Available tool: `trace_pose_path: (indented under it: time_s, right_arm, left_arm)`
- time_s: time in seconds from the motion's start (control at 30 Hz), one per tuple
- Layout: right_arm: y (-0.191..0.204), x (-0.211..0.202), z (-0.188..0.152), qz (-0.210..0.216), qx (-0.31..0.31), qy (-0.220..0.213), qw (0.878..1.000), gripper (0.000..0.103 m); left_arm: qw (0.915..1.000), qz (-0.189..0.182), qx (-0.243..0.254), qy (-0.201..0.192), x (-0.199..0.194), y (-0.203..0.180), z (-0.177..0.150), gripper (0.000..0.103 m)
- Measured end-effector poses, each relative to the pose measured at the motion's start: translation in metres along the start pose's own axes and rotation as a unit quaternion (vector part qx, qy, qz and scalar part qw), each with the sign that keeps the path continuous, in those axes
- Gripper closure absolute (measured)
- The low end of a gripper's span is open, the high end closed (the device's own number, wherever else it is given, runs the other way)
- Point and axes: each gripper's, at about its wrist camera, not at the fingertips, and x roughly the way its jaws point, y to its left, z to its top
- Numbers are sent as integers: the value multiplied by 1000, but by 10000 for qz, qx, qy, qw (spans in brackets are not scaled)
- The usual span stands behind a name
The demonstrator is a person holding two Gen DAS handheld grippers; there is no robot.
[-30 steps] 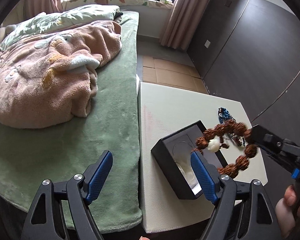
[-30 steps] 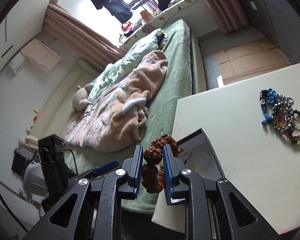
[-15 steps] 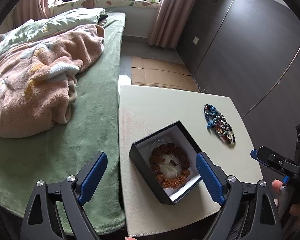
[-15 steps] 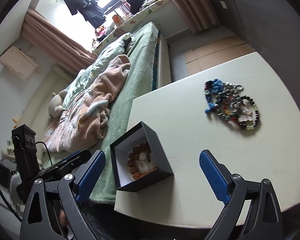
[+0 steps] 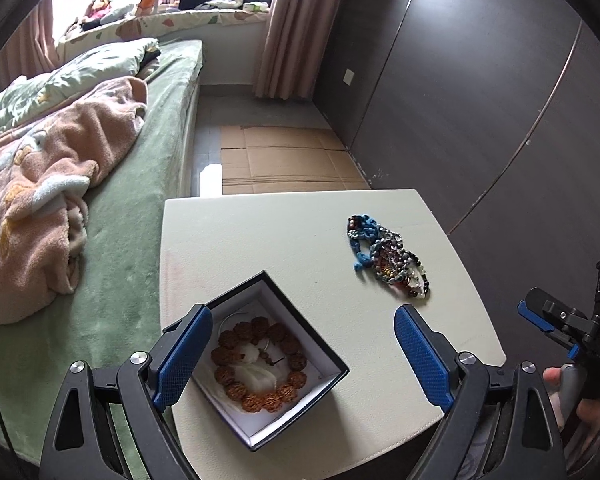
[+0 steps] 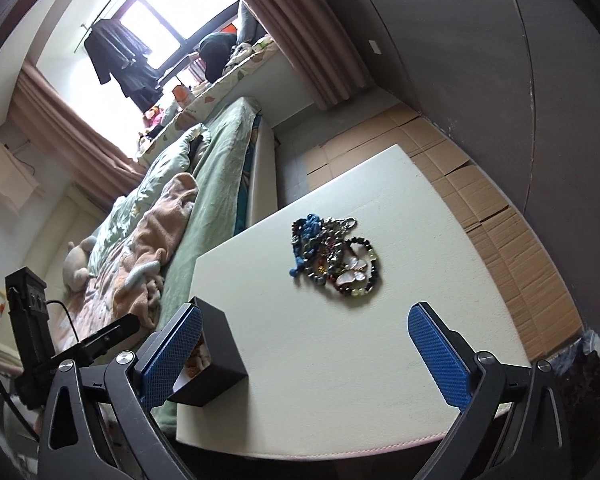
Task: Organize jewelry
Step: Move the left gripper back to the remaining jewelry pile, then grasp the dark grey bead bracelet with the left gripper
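Note:
A black box (image 5: pixel 320 354) with a white lining sits at the near left of the cream table (image 5: pixel 292 232). A brown bead bracelet (image 5: pixel 260 364) lies inside it. A pile of mixed jewelry (image 5: pixel 386 256) with a blue cord lies farther right on the table; it also shows in the right wrist view (image 6: pixel 334 260). My left gripper (image 5: pixel 302 356) is open and empty over the box. My right gripper (image 6: pixel 310 354) is open and empty above the table's near edge, the box (image 6: pixel 216 360) by its left finger.
A bed (image 5: pixel 136 216) with a green cover and a pink blanket (image 5: pixel 40 184) borders the table's left side. Dark wardrobe doors (image 5: pixel 480 100) stand to the right. Flattened cardboard (image 5: pixel 284 164) covers the floor beyond the table.
My right gripper opened and released the brown bracelet into the box, then drew back to the right. My left gripper shifted so the box sits between its fingers.

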Motion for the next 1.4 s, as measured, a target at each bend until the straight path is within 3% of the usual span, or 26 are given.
trace_pose_path:
  time_s: [0.1, 0.2, 0.37, 0.53, 0.63, 0.8, 0.93, 1.1, 1.4]
  right_arm:
    - [-10, 2, 3, -59, 52, -34, 10000, 0]
    - [-19, 6, 4, -52, 142, -60, 9999, 1]
    - [-34, 19, 11, -152, 313, 74, 9994, 24]
    - [-48, 33, 20, -48, 529, 162, 9985, 25]
    - [-51, 44, 26, -100, 566, 239, 9981, 27]
    - [-60, 68, 35, -107, 660, 545, 9963, 47]
    - [-64, 84, 38, -182, 671, 751, 9947, 54]
    - [-65, 101, 42, -269, 609, 974, 9930, 56]
    - [-66, 120, 47, -390, 588, 1177, 9905, 61]
  left_arm:
    - [9999, -151, 45, 38, 9, -10, 7, 12]
    - [9996, -195, 165, 100, 21, -21, 14, 26]
    - [9984, -364, 198, 385, 49, -35, 28, 47]
    - [9961, -465, 332, 666, 76, -54, 41, 64]
    - [9945, -448, 432, 843, 96, -65, 48, 67]
    - [9907, -405, 581, 1160, 130, -78, 56, 75]
    - [9880, -399, 667, 1336, 153, -84, 59, 75]
    - [9847, -388, 697, 1550, 179, -88, 61, 81]
    - [9812, -346, 667, 1779, 209, -88, 57, 82]
